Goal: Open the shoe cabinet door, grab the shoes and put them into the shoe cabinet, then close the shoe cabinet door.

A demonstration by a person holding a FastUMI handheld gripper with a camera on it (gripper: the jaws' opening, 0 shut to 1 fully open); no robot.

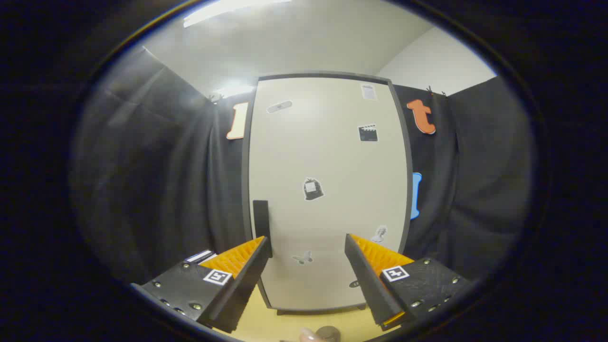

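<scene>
I hold my gripper (308, 247) wide open, empty. The tall cream flat-panel cabinet door (327, 190) stands shut at 12 o'clock. Its dark vertical bar handle (261, 218) sits at 11 o'clock, above my left finger. Step: opening. Next: close on the handle.

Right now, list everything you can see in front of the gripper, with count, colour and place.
Shoe cabinet door: one, cream with a dark grey frame, shut, straight ahead beyond the fingers.
Door handle: one, black, upright bar at the door's left edge, just above the left fingertip.
Stickers: several, mostly black and white, scattered over the door; too small to read.
Booth wall: black cloth, on both sides of the cabinet.
Floor: light wood, under the cabinet, between the fingers.
Ceiling light: one, white strip, overhead.
Gripper: one, fingers apart and holding nothing, the left tip close below the handle.
</scene>
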